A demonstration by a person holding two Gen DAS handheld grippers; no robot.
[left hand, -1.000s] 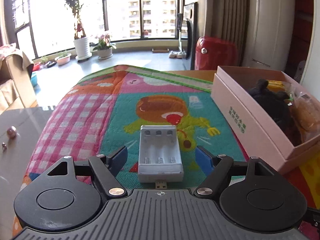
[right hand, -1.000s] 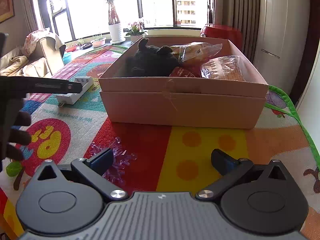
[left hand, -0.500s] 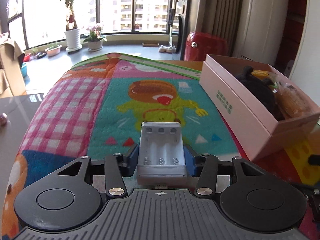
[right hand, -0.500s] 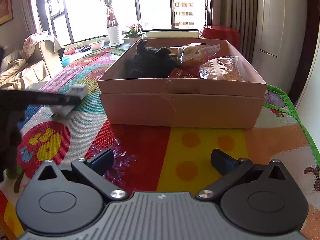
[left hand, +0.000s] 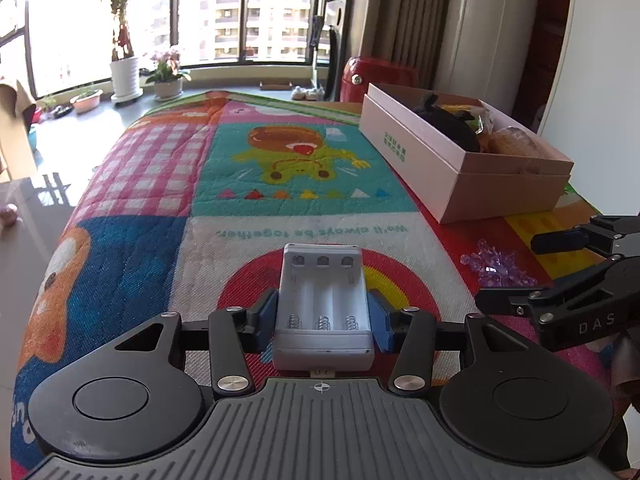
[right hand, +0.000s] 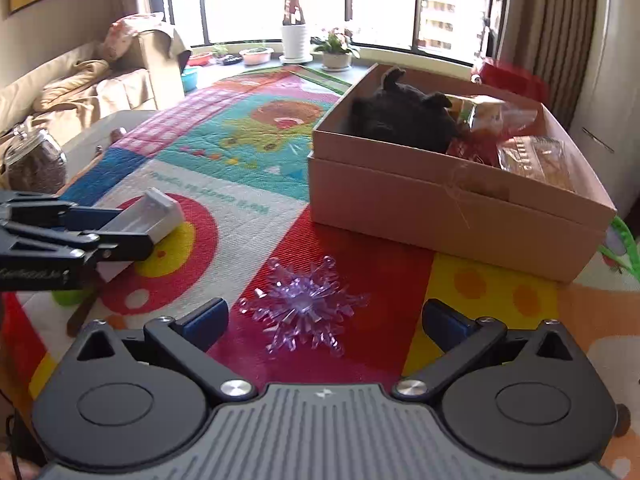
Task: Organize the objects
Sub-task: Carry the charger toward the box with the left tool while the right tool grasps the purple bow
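My left gripper (left hand: 325, 317) pinches the white battery charger (left hand: 323, 308) above the mat (left hand: 132, 248). My right gripper (right hand: 325, 322), jaws closing, straddles the purple snowflake (right hand: 303, 304), untouched. Beyond: pink box (right hand: 440, 204) holding black plush (right hand: 402, 122) and wrapped snacks (right hand: 534, 158).

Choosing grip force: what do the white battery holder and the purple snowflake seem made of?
Battery holder: looks like matte white moulded plastic, with metal coil springs in its slots. Snowflake: probably clear purple hard plastic, since light glints through its faceted spikes; glass can't be ruled out.
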